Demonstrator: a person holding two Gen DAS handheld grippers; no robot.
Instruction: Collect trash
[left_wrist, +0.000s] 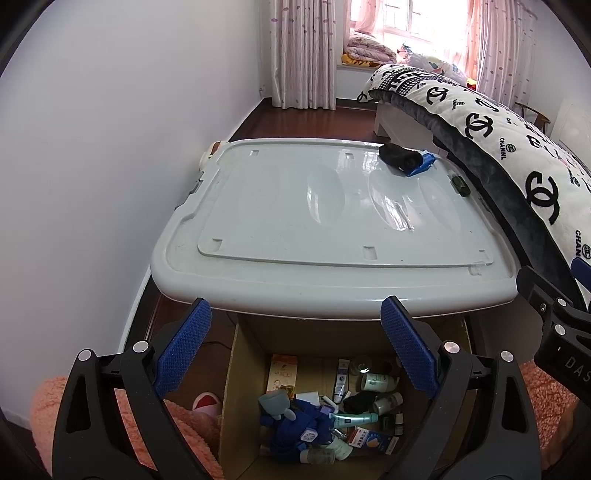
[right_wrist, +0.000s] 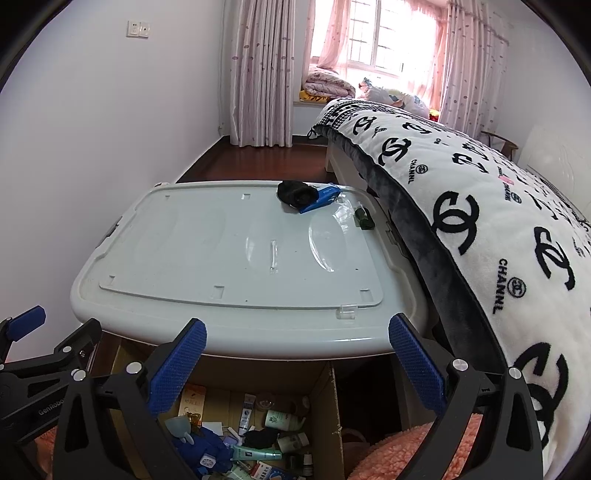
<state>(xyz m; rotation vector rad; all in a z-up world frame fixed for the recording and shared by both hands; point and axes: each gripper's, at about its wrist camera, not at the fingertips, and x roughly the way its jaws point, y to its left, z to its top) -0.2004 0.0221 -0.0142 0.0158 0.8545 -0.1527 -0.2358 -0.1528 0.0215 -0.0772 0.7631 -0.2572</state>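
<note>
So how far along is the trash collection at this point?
Mostly done: the cardboard box already holds tubes, bottles and packets. Nothing is in hand; the left gripper and right gripper are open and empty. Left on the bin lid: a black sock, blue packet and dark green bottle.

glossy smooth pale plastic on the bin lid (left_wrist: 295, 206), faintly scuffed and throwing window glare — beneath it plain matt brown cardboard for the box (left_wrist: 236, 398), packed with shiny plastic tubes and bottles (left_wrist: 376, 384) and printed paper cartons. rough knurled blue rubbery pads (left_wrist: 184, 350) on matt black plastic gripper arms with bright metal pins; soft dark knit cloth for the sock (right_wrist: 295, 194) beside a glossy blue packet (right_wrist: 325, 197). plush fleecy blanket (right_wrist: 480, 221) with dark velvety edging, fuzzy orange pile fabric (left_wrist: 192, 424) — polished dark wood floor (right_wrist: 258, 158).
</note>
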